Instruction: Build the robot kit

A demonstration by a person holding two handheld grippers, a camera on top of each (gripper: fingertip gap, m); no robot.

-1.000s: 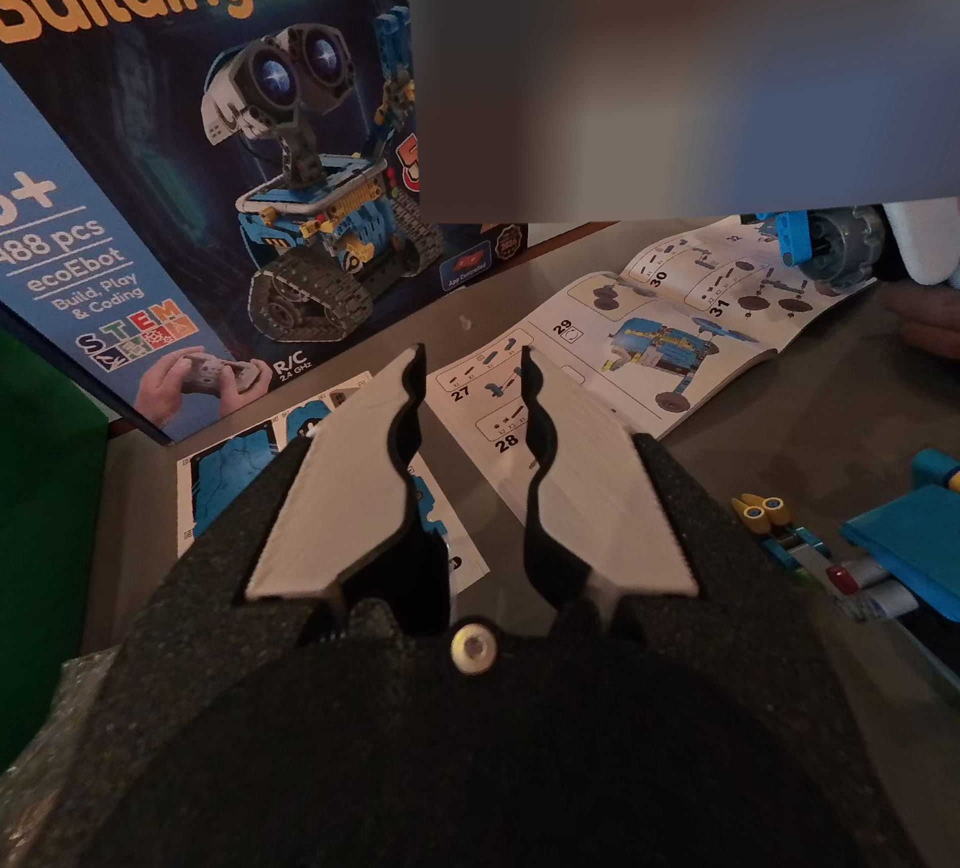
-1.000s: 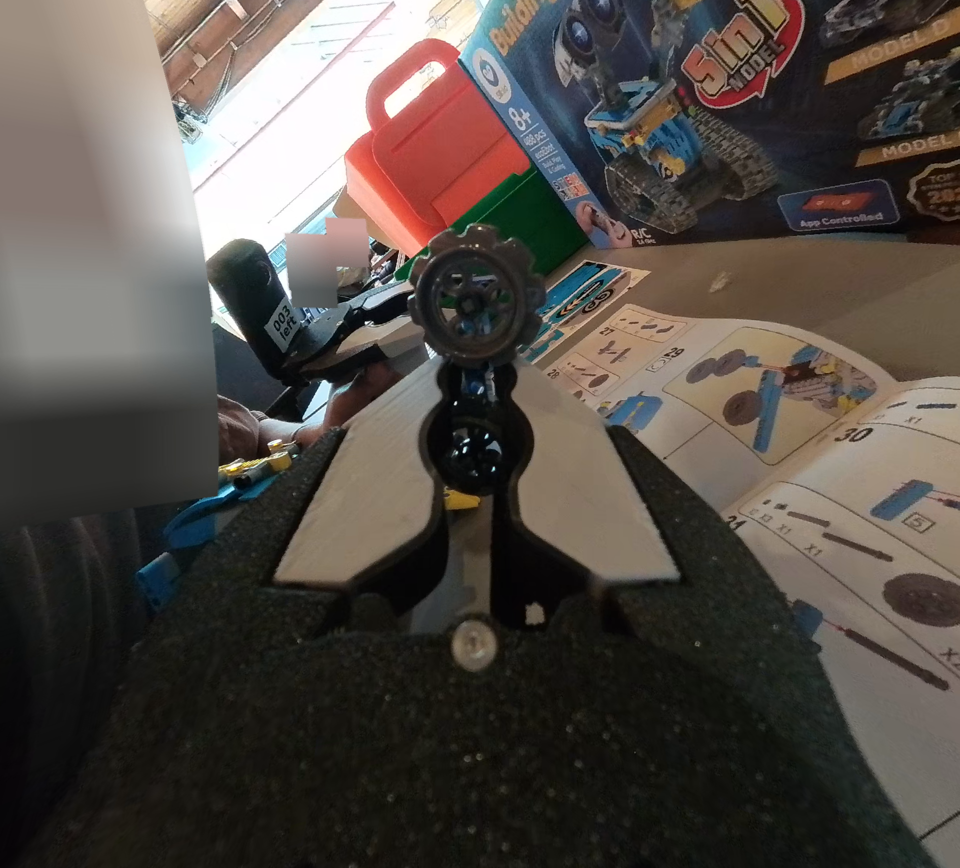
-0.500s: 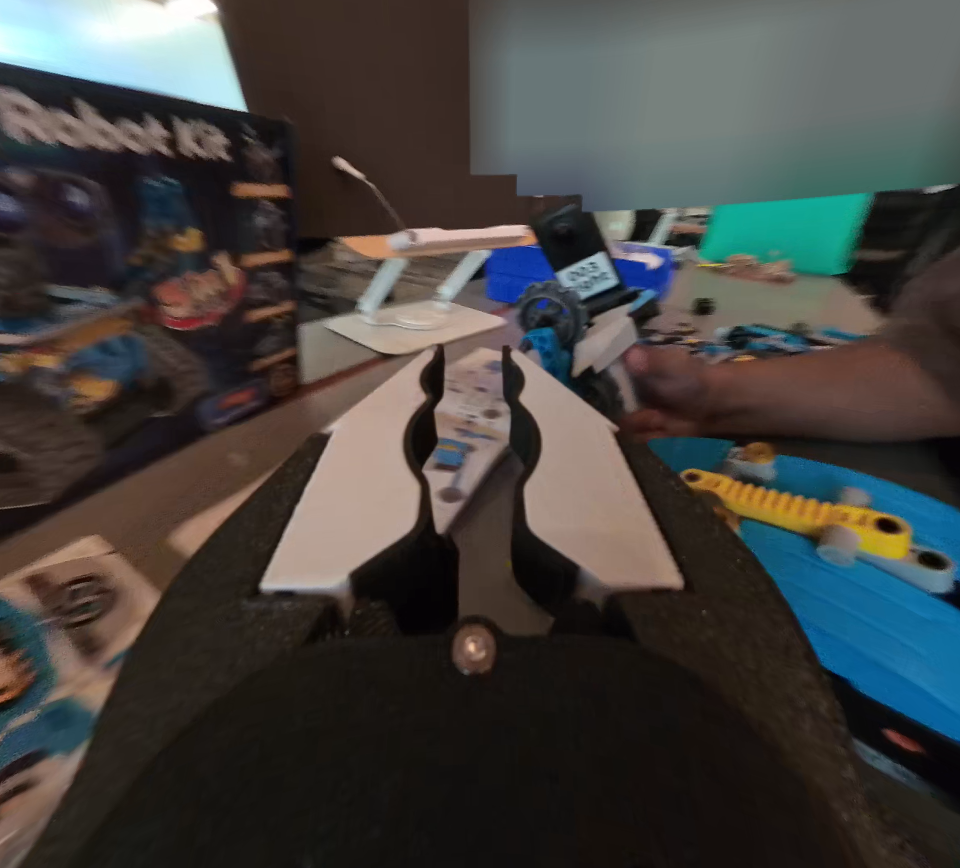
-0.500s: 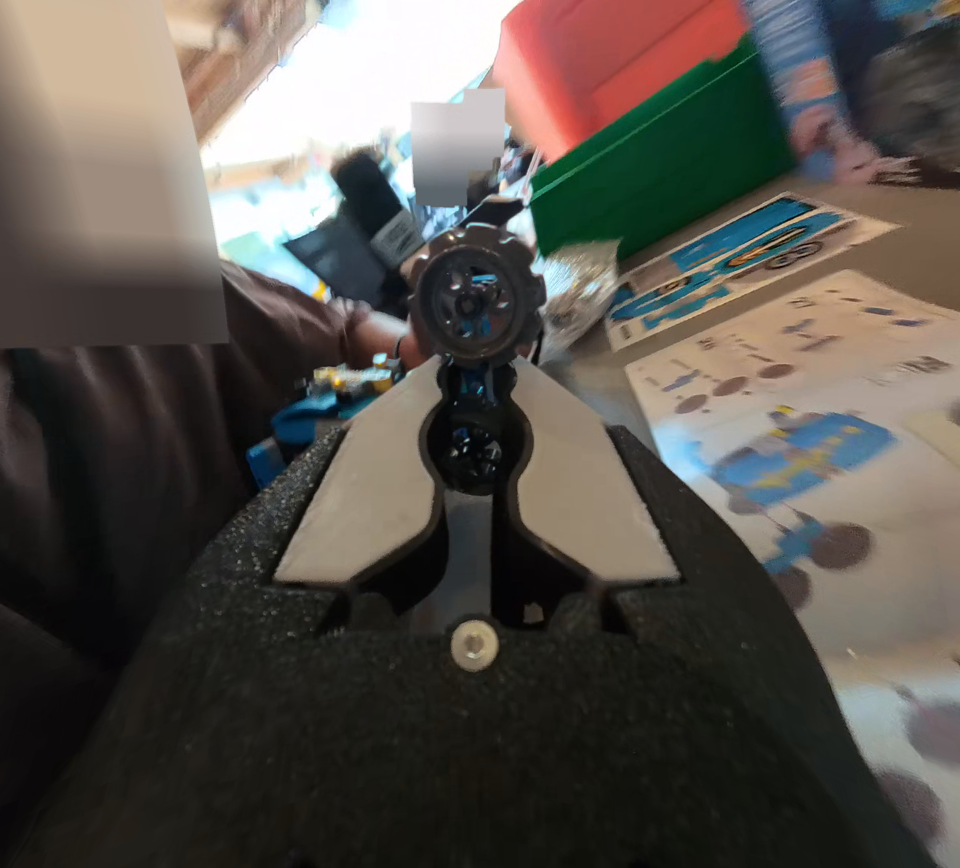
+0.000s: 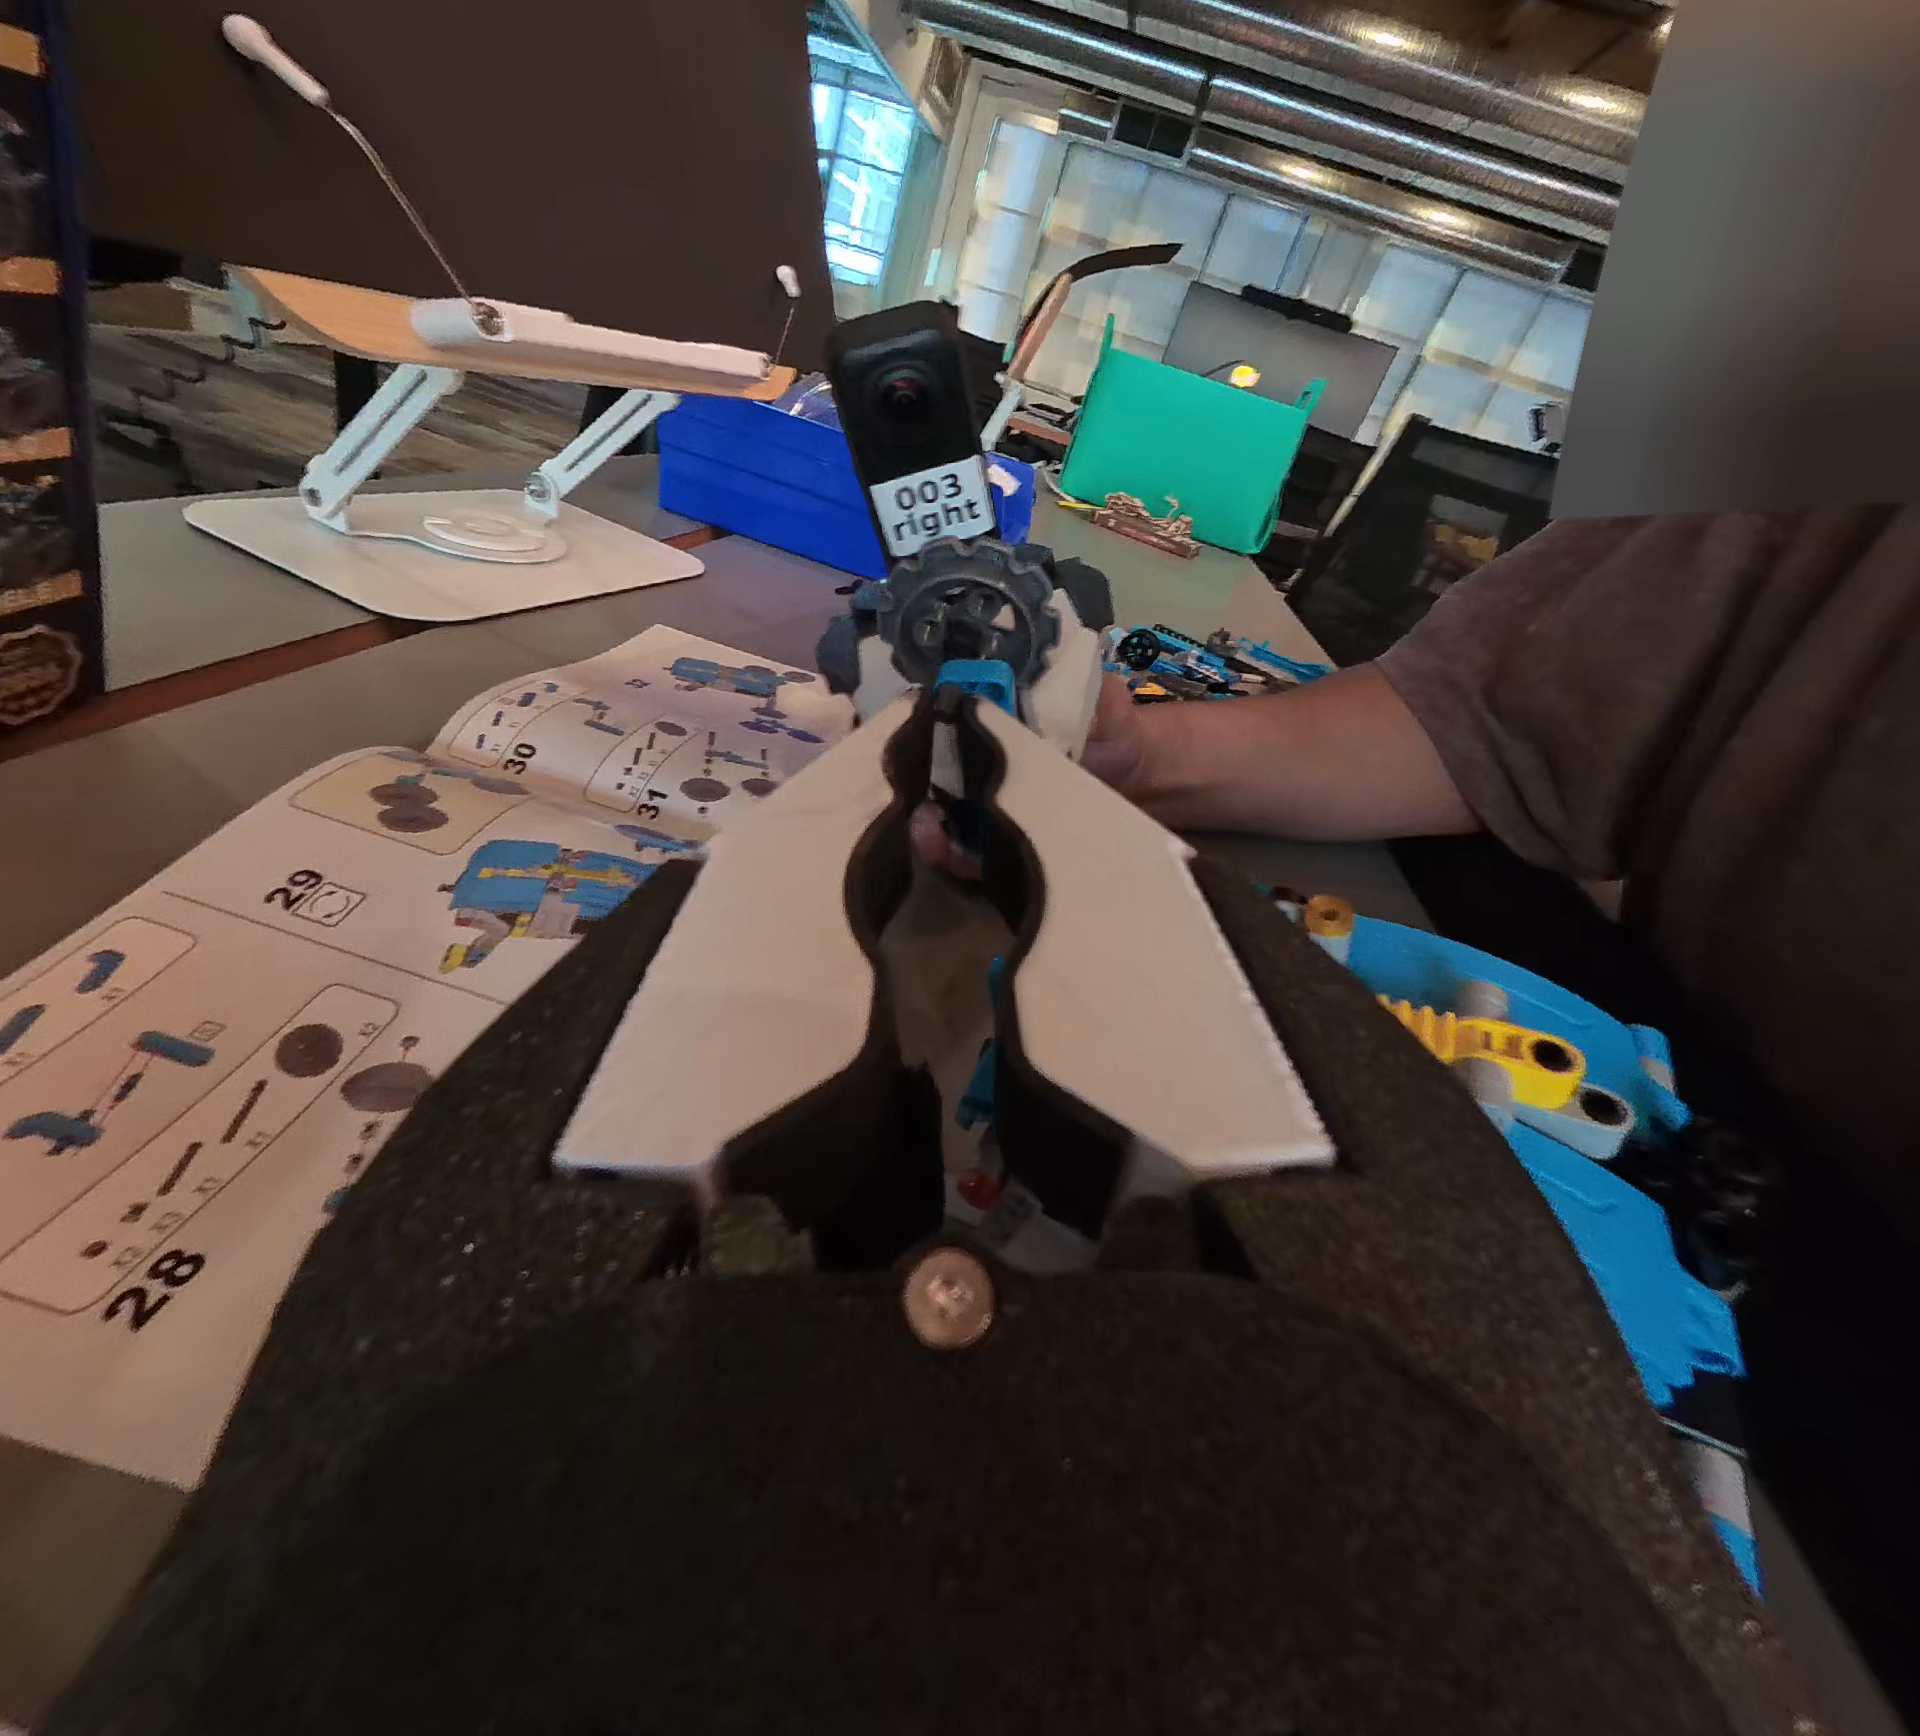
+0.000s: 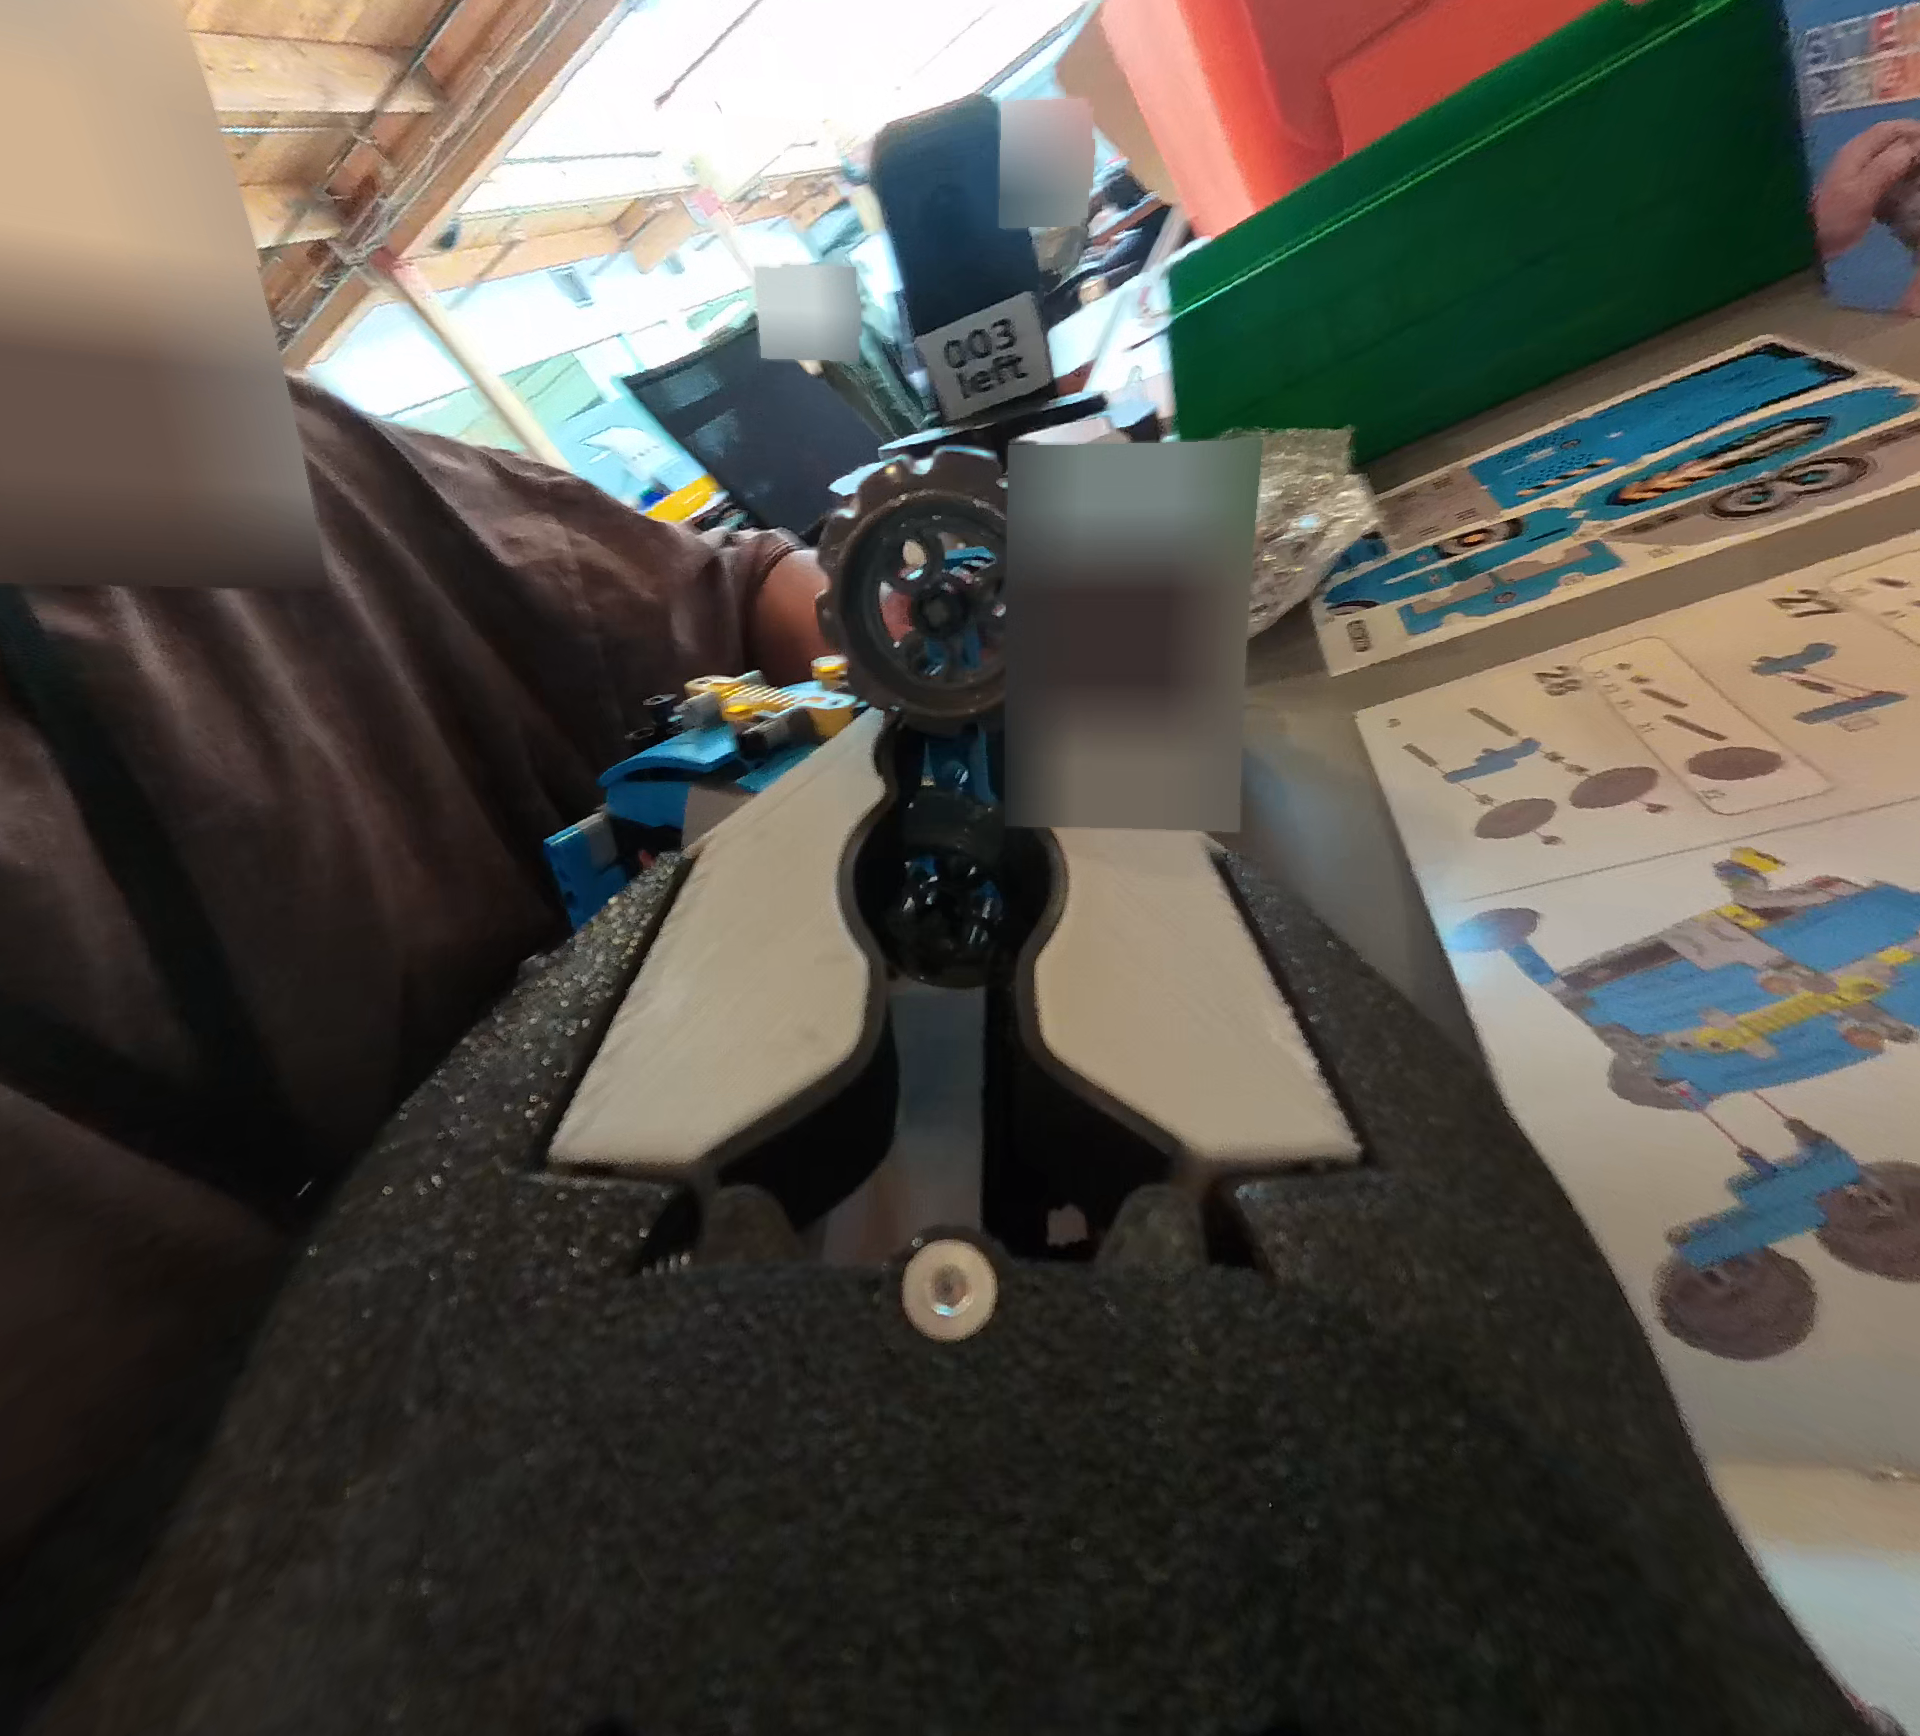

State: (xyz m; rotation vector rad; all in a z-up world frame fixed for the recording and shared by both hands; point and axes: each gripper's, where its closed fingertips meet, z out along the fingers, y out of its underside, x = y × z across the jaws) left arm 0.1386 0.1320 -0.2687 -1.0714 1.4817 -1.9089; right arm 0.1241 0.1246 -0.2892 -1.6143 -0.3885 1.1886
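Note:
My right gripper [image 6: 951, 751] is shut on a small wheel assembly. A grey toothed wheel [image 6: 914, 616] stands above its tips on a blue beam, and a black wheel [image 6: 940, 907] sits in the round hollow between the jaws. In the left wrist view the same grey wheel [image 5: 971, 621] faces me, with the right gripper's white fingers [image 5: 1070, 678] behind it. My left gripper [image 5: 954, 720] has its jaws nearly together, closed on the blue beam end [image 5: 971, 678] just under that wheel. A blurred patch hides the left gripper's tips in the right wrist view.
An open instruction booklet [image 5: 364, 907] lies on the table below both grippers. A blue model part with a yellow beam [image 5: 1507, 1042] lies at the right by the person's arm [image 5: 1299, 772]. A laptop stand [image 5: 468, 533], blue bin [image 5: 769, 471], green box [image 6: 1507, 232] and sticker sheet [image 6: 1662, 491] stand around. My two grippers' fingertips are within a few centimetres of each other.
My left gripper swung right from the kit box, came up to the right gripper's wheel assembly and closed on its blue end. The right gripper kept its hold and turned left.

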